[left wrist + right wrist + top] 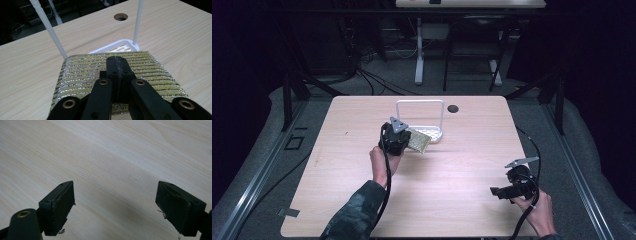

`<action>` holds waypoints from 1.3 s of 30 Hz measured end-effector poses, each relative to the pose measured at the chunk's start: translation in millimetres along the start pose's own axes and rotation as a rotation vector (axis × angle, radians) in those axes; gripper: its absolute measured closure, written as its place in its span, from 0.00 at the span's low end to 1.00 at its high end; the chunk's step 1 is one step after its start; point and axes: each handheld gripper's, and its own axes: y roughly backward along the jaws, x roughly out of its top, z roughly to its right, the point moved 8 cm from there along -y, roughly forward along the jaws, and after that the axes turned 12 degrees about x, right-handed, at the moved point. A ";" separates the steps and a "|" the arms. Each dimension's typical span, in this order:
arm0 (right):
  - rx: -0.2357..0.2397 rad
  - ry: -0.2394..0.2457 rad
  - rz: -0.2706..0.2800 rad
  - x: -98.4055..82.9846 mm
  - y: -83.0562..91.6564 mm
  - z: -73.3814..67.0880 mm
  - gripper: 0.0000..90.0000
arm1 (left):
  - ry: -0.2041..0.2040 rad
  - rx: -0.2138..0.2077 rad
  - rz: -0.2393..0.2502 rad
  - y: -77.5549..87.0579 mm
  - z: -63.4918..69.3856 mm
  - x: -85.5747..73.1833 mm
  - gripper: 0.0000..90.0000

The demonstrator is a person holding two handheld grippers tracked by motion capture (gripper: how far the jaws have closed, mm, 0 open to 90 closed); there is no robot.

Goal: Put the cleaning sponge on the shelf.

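Observation:
A glittery gold-and-silver sponge (82,75) is pinched flat by my left gripper (117,61), whose jaws are shut on its near part. In the high view that gripper (404,136) holds the sponge (418,140) just above the table, right in front of a white rack (420,117). The rack's slotted base (120,47) and two thin white posts rise just beyond the sponge. My right gripper (115,197) hovers over bare wood with its jaws wide apart and nothing between them; it sits at the table's near right (498,192).
A round cable hole (453,108) lies in the tabletop behind the rack. The light wooden table (462,165) has open surface around both hands. Beyond its far edge stand table legs and cables on a dark floor.

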 end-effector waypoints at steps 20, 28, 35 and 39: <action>0.006 -0.004 0.003 -0.2 0.0 -1.5 0.17 | 0.054 0.054 0.041 -22.4 15.4 16.3 1.00; 0.012 -0.004 -0.006 -1.3 0.4 -2.5 0.17 | 0.086 0.102 0.066 -34.2 17.6 17.3 1.00; 0.010 0.004 -0.004 -1.9 0.2 -1.4 0.17 | 0.113 0.113 0.065 -42.6 17.3 15.4 1.00; 0.012 0.008 -0.005 -1.7 -0.1 -2.5 0.17 | 0.118 0.120 0.069 -46.7 18.7 16.4 1.00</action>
